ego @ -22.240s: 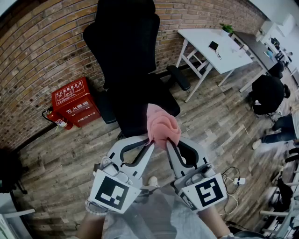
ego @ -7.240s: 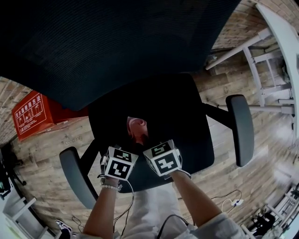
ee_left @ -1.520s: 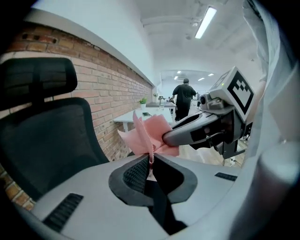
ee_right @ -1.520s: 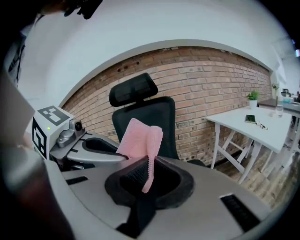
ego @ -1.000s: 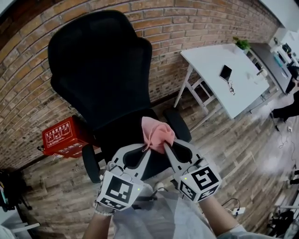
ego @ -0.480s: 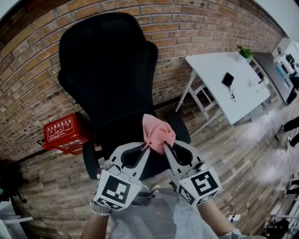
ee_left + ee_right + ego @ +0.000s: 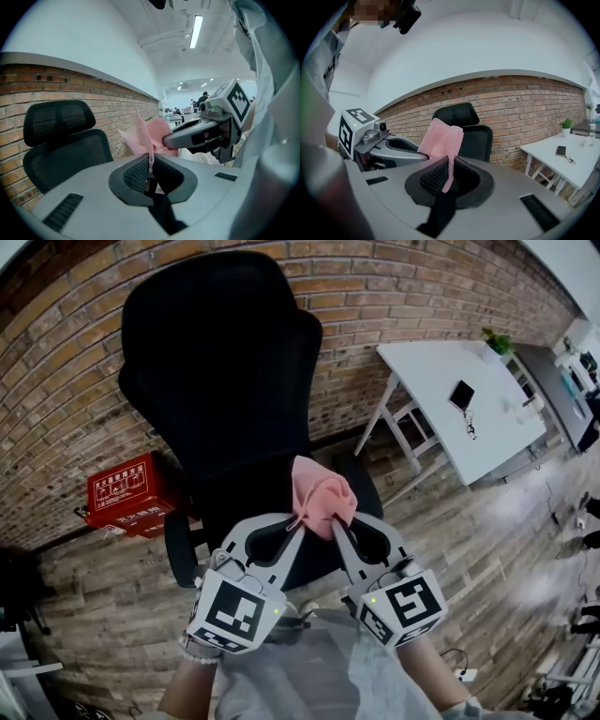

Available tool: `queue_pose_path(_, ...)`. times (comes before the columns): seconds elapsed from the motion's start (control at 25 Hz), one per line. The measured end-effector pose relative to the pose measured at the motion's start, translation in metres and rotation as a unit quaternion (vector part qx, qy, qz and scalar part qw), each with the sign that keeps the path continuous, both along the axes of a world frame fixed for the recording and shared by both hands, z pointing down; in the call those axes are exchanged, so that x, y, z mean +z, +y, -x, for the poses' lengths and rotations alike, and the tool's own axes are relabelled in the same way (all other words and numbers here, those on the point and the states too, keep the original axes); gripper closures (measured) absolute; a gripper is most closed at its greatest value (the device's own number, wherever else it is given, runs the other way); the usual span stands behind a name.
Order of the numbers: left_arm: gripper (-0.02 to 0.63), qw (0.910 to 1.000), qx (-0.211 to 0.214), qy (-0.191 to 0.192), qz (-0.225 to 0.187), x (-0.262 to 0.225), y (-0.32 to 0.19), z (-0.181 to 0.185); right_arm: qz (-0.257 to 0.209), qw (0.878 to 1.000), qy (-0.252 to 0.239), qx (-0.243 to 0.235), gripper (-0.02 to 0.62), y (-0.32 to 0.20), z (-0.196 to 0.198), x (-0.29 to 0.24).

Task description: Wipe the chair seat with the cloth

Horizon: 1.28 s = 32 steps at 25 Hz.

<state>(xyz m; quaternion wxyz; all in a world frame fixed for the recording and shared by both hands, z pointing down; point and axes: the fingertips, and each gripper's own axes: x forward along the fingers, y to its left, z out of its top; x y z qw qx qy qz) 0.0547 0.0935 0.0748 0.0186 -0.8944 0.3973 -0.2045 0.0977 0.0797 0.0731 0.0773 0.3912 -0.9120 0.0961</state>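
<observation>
**Above the chair seat: one cloth shared between two grippers**

In front of the black chair (image 7: 220, 362), the head view shows us both grippers raised side by side. Their tips converge on a bunched pink cloth (image 7: 322, 493).

The left gripper (image 7: 298, 521) has its jaws pressed together on a thin fold at the cloth's left side. In the left gripper view we see that fold standing up from between the closed pads, while the rest of the fabric gathers beyond them, next to the other gripper's arm.

The right gripper (image 7: 336, 524) pinches the cloth's right side in the same way. In the right gripper view a narrow strip of fabric passes between the closed jaws and hangs into the recess behind them, and the bulk of the cloth rises above.

We note that the cloth is held in the air over the front of the chair seat (image 7: 315, 563), apart from it. The seat shows as the dark area between the two gripper arms.

Each gripper carries its marker cube nearest the person: left cube (image 7: 230, 610), right cube (image 7: 405, 606).

Behind the chair runs a brick wall (image 7: 66, 381). A red box (image 7: 127, 493) sits on the wood floor (image 7: 103, 615) at the foot of the wall, to the chair's left. To the right stands a white table (image 7: 441, 381) bearing a dark phone (image 7: 461, 395), with a small plant (image 7: 498, 341) at its far end.
</observation>
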Motion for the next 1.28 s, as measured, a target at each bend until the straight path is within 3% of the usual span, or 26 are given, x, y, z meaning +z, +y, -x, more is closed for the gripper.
queue_pose_path(1.28,0.569,1.0000,-0.004,0.000,0.002,0.005,0.004,0.004,0.000,1.000,0.002,-0.003,0.545,0.007,0.003,0.002)
